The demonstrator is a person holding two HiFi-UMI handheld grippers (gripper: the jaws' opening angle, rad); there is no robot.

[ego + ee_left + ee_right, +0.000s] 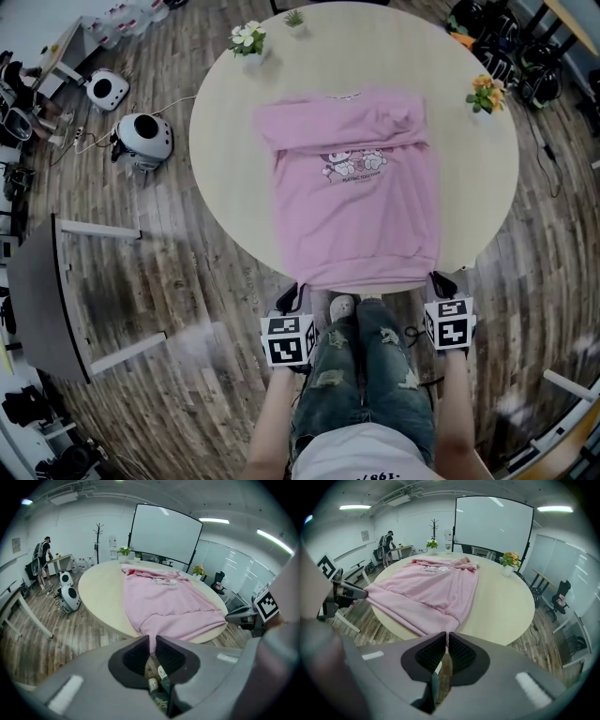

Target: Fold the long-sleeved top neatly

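A pink long-sleeved top (pixel 361 202) lies face up on the round pale table (pixel 234 178), both sleeves folded in across the chest, collar at the far side. Its hem hangs over the near table edge. My left gripper (pixel 296 295) is shut on the hem's left corner, and pink cloth (pixel 161 604) runs straight into its jaws in the left gripper view. My right gripper (pixel 439 283) is shut on the hem's right corner, with the ribbed hem (pixel 417 613) pinched between its jaws. The hem is stretched taut between both grippers.
A white flower pot (pixel 247 41), a small green plant (pixel 294 19) and an orange flower pot (pixel 485 95) stand near the table's far rim. Two white round devices (pixel 142 139) sit on the wooden floor at left. A person (pixel 44 559) stands far back by a desk.
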